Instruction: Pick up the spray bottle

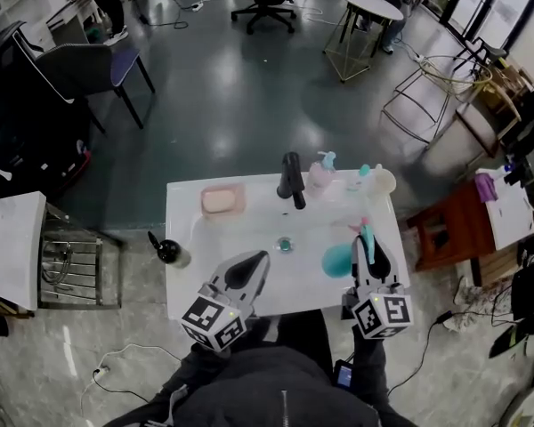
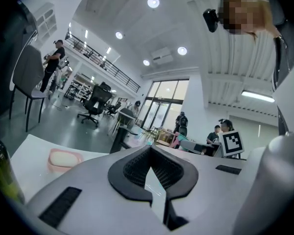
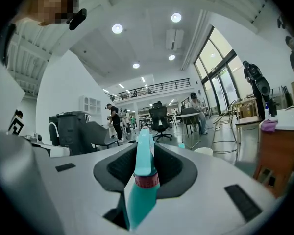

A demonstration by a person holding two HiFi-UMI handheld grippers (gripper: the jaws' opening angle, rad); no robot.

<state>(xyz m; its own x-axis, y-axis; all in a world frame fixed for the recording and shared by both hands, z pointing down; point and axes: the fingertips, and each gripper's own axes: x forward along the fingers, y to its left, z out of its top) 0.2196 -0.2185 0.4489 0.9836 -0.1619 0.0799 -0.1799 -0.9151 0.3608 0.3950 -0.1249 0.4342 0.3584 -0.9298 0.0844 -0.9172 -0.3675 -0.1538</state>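
The teal spray bottle (image 1: 338,258) with a red collar hangs over the right side of the white sink counter (image 1: 182,216), near its front. My right gripper (image 1: 368,243) is shut on its neck. In the right gripper view the bottle (image 3: 141,190) stands between the dark pads of the right gripper (image 3: 144,155), its teal head pointing away from the camera. My left gripper (image 1: 256,258) hovers over the front middle of the basin, shut, with nothing in it. The left gripper view shows the left gripper (image 2: 151,173) with its pads meeting and only a thin slit below them.
A black faucet (image 1: 291,181) stands at the counter's back. Left of it lies a pink soap dish (image 1: 222,200); to its right are a pink pump bottle (image 1: 321,174) and a cream cup (image 1: 383,181). A dark bottle (image 1: 166,250) sits at the left edge. A wooden stool (image 1: 445,225) stands to the right.
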